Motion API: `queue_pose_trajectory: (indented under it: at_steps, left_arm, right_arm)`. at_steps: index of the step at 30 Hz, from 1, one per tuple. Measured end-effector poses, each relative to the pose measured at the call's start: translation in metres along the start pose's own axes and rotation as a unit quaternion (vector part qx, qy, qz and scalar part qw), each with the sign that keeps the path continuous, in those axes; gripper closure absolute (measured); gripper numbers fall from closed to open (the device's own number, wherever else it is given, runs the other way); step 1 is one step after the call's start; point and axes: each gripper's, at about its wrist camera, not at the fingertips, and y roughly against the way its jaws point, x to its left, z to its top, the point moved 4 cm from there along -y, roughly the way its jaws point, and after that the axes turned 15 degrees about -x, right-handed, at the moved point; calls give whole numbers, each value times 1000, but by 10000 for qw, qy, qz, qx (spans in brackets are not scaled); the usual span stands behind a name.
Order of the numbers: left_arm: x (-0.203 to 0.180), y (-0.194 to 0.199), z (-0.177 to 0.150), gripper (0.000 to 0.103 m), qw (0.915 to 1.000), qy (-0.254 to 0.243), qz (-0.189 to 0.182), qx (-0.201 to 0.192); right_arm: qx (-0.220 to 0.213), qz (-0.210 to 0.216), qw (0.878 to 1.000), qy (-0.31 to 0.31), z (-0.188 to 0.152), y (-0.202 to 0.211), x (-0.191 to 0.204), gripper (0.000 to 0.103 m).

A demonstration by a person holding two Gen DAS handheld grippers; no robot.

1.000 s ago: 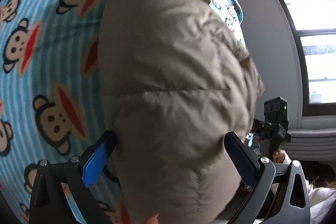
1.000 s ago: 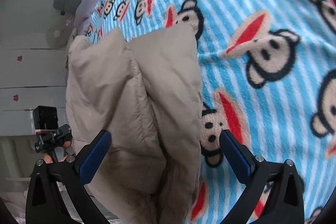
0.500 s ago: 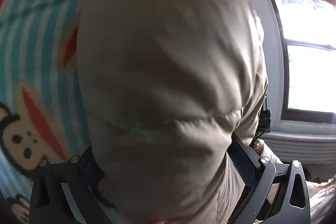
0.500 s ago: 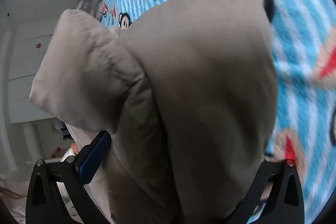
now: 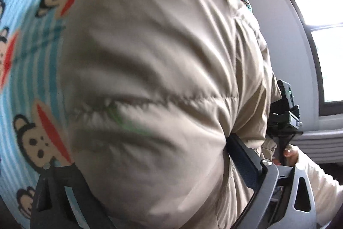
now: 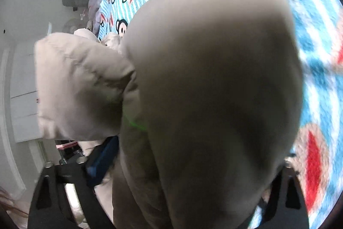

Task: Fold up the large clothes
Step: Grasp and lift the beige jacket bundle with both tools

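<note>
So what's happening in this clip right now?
A person with a handheld gripper in each hand is folding a beige puffer jacket over a monkey-print blanket. The left gripper and the right gripper each have padded fabric bunched between their fingers, apparently clamped. The jacket fills both views, lifted close to the cameras.

A puffy beige jacket point(image 5: 154, 83) fills the near view, bulging between the left gripper point(image 5: 150, 166) fingers, which press into it. Left of it lies a monkey blanket point(image 5: 32, 83). At right, a hand point(image 5: 289, 153) holds the other gripper point(image 5: 285, 121) below a window point(image 5: 321, 40).
</note>
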Motion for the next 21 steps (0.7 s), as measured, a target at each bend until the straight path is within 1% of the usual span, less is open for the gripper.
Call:
queue_pose_trajectory:
  at_steps: [1, 4, 6, 10, 13, 14, 15, 18, 21]
  left_arm:
    - [-3, 3, -1, 5, 10000, -57, 54, -39]
    - [-13, 2, 4, 6, 9993, -261, 220, -155]
    - [-19, 3, 4, 6, 9988, -348, 278, -199]
    - [-36, 4, -3, 6, 9986, -381, 300, -224]
    - [-36, 10, -2, 6, 9986, -386, 254, -238]
    - [-17, 16, -5, 6, 9987, -404, 206, -242]
    - [-19, 18, -4, 6, 9986, -436, 156, -254]
    - [-6, 27, -2, 6, 9983, -514, -8, -277]
    - [-13, 35, -4, 6, 9976, -579, -218, -309]
  right_arm:
    - [-22, 18, 10000, -22, -2, 4, 0, 25]
    - [-112, 42, 9999, -35, -3, 6, 4, 37]
    - [-145, 39, 9999, -63, -4, 6, 7, 39]
    - [-202, 56, 9997, -140, -3, 7, 12, 40]
    - [-225, 105, 9995, -175, -4, 12, 7, 40]
    - [-228, 135, 9995, -183, -3, 19, 1, 40]
    - [-233, 163, 9994, -187, -6, 23, 0, 40]
    - [-222, 345, 9989, -222, -11, 31, -3, 40]
    - [-219, 522, 9982, -220, -11, 30, 0, 40]
